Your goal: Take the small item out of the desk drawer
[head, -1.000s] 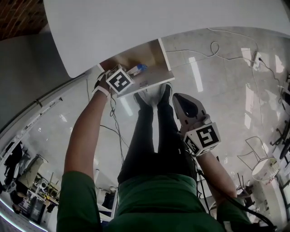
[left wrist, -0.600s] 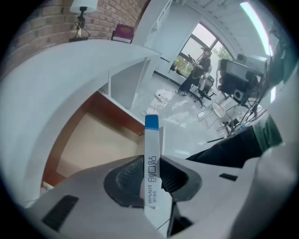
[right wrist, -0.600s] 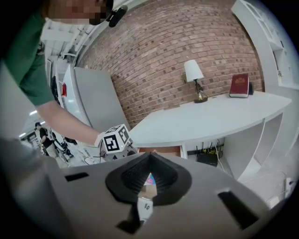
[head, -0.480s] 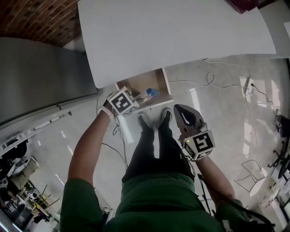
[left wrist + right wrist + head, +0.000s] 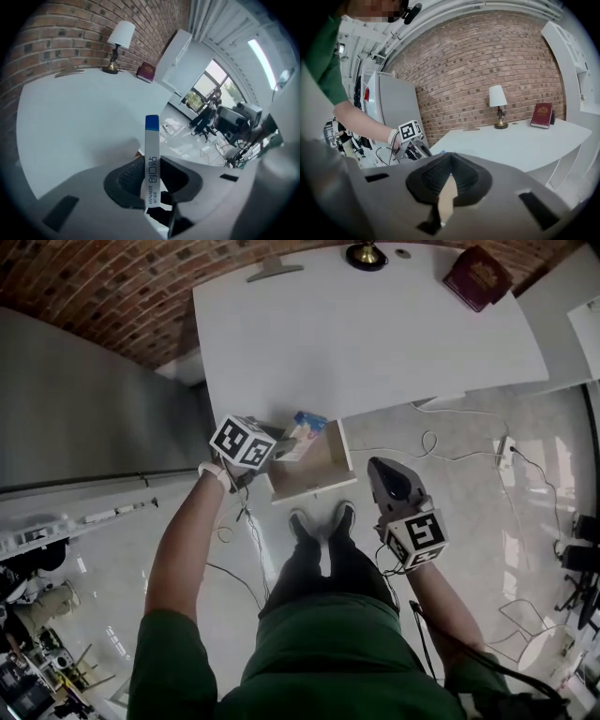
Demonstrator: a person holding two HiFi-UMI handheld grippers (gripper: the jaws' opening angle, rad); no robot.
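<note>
Head view: left gripper (image 5: 283, 438) fingers, pinching the blue-tipped box (image 5: 305, 427), have risen from the drawer (image 5: 324, 467); right gripper (image 5: 381, 471) fingers pressed together.

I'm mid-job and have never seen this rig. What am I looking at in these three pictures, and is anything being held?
There is no robot: a person holds a two-jaw gripper in each hand. The head view looks down from the person's head. The other two views look along each gripper's jaws. The left gripper is shut on a small white box with a blue end, near the open drawer under the white desk. The right gripper is shut with nothing in it, off to the side. A lamp and a red book stand on the desk.
</note>
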